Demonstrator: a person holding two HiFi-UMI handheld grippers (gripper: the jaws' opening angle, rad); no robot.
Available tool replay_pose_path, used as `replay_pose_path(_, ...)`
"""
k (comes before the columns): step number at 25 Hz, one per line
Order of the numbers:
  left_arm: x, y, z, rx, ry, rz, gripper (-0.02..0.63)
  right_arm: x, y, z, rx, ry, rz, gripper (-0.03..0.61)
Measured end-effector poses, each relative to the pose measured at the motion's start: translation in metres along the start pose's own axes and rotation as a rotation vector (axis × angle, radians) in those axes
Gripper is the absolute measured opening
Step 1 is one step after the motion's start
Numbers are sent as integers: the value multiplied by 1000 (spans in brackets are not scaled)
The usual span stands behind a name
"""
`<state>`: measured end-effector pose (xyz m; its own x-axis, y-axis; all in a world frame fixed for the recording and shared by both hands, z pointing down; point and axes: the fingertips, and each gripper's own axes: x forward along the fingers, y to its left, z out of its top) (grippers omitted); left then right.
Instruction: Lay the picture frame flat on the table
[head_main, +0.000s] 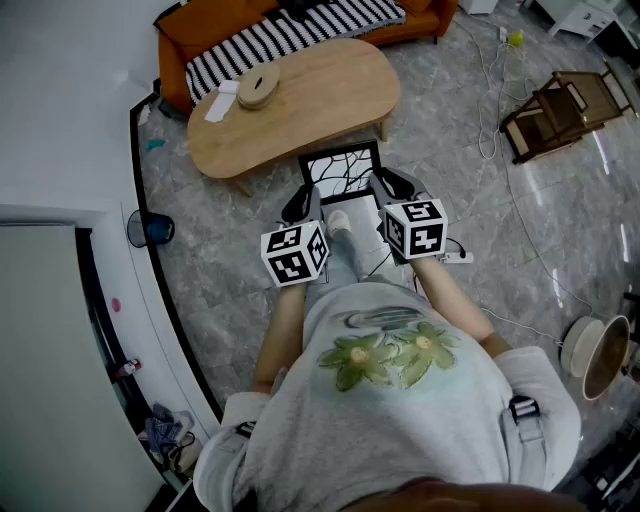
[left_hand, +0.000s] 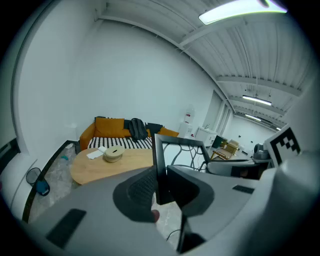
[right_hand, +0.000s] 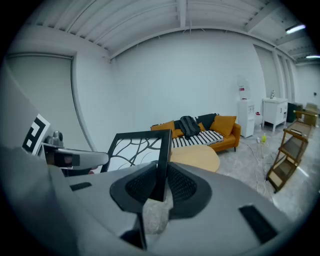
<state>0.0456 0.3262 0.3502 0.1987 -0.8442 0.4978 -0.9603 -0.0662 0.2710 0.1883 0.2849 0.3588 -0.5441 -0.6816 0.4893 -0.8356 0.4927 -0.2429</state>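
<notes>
My left claw (left_hand: 160, 181) is clamped on the left side bar of the picture frame (head_main: 342, 172), pads pressed against the black edge. The frame hangs between both claws, tilted rather than flat, just at the near edge of the wooden worktop (head_main: 300, 110). My right claw (right_hand: 161, 184) is closed on the frame's right side bar in the same way. By my reckoning the pick-up is done and the laying down is all left: the frame has to go over the worktop, tip level and be let go. On the worktop's far left sit a round tan object (head_main: 258, 88) and a white sheet (head_main: 222, 103). The frame's near edge is hidden behind the claws, and I can't judge its height above the worktop.
</notes>
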Motion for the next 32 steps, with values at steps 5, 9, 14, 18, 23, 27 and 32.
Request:
replay_pose_path(5, 6, -2, 1, -4, 6, -8, 78, 3, -6, 1, 3, 5, -5, 75)
replay_pose_path(9, 18, 6, 9, -10, 15, -5, 78, 17, -8, 8, 12, 16, -3, 77)
replay_pose_path(14, 33, 21, 23, -24, 26, -16, 78, 38, -6, 20, 12, 26, 1, 77)
replay_pose_path(18, 51, 34, 36, -35, 31, -22, 78, 59, -7, 34, 7, 35, -2, 77)
replay_pose_path(23, 76, 50, 56, -47, 36, -35, 78, 89, -11, 52, 3, 44, -10, 77)
replay_pose_path(27, 99, 66, 72, -49, 45, -40, 78, 116, -14, 68, 2, 53, -17, 77)
replay_pose_path(32, 130, 84, 95, -47, 49, -51, 78, 152, -20, 88, 8, 49, -26, 77)
